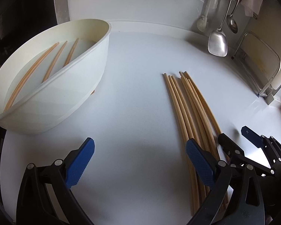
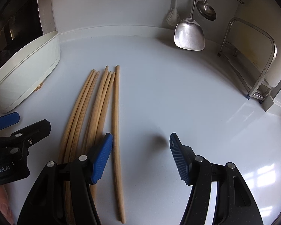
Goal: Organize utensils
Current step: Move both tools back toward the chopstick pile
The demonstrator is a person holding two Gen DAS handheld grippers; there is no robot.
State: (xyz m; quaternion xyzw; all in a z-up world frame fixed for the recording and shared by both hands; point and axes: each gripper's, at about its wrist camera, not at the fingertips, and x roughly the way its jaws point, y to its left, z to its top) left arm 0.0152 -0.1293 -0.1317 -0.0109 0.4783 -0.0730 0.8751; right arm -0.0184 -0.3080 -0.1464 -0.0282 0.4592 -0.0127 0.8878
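Note:
Several wooden chopsticks (image 1: 189, 110) lie side by side on the white counter; they also show in the right wrist view (image 2: 95, 112), with one chopstick (image 2: 116, 131) a little apart on the right. A white oval holder (image 1: 69, 86) lies tilted at the left with three chopsticks (image 1: 52, 63) inside; it also shows in the right wrist view (image 2: 26, 75). My left gripper (image 1: 140, 161) is open and empty, above the counter between holder and bundle. My right gripper (image 2: 140, 159) is open and empty, its left finger over the bundle's near end; it also shows in the left wrist view (image 1: 234, 136).
A metal spatula (image 2: 189, 35) and a ladle (image 2: 206, 9) hang at the back right beside a white brush (image 2: 172, 16). A metal rack (image 2: 256, 61) stands at the right. The counter (image 2: 178, 93) has a raised back edge.

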